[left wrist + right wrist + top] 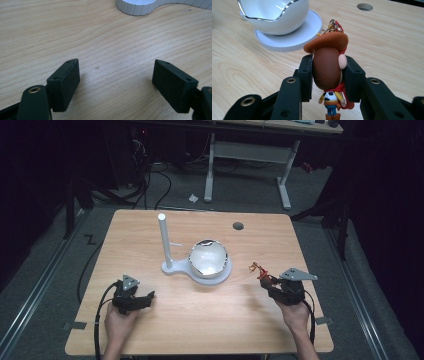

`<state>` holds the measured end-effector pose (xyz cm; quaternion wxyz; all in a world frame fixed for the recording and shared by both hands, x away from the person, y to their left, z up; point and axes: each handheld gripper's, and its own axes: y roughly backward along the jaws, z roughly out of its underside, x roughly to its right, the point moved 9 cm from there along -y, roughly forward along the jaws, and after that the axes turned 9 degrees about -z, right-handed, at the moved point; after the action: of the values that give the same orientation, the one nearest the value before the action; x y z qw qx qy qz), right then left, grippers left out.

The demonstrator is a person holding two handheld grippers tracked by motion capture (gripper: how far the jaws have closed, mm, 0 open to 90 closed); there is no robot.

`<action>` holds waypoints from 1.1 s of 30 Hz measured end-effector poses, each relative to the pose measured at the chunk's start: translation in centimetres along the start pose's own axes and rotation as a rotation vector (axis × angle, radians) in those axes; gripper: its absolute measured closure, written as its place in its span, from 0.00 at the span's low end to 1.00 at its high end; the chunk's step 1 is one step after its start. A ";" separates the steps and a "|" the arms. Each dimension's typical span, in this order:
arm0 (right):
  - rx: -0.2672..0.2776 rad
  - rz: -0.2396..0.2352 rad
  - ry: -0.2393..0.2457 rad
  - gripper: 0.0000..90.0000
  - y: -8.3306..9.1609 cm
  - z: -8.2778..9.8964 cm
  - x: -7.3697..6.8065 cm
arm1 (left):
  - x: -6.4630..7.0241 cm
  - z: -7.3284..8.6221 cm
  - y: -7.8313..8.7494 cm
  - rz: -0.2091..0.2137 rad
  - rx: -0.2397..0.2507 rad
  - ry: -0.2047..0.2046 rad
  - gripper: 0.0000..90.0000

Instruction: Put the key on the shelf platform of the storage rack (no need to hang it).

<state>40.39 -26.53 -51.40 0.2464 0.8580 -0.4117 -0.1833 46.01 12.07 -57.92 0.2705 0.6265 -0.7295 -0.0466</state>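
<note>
With the right tool (329, 72) clamped on the cowboy keychain's (327, 67) head at four o'clock of the bowl (208, 258), and the left tool (116, 80) wide and empty, carry it steadily toward the white post (164, 240), keeping the ring uppermost.

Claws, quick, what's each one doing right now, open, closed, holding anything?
Left claw: open, nothing between its pads, just bare table.
Right claw: closed on the cowboy figure keychain, gripping its head.
</note>
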 end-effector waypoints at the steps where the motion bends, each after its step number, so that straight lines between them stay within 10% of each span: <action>1: 0.003 -0.005 0.004 0.72 0.0 -0.1 -0.1 | 0.0 0.0 0.0 0.000 0.000 0.000 0.25; 33: 0.039 -0.120 0.080 0.72 -1.5 -4.7 -3.9 | 0.0 0.0 0.0 0.000 0.000 0.000 0.25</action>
<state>41.37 -21.36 -48.01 0.2345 0.8924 -0.3529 -0.1552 46.01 12.07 -57.92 0.2705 0.6266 -0.7294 -0.0465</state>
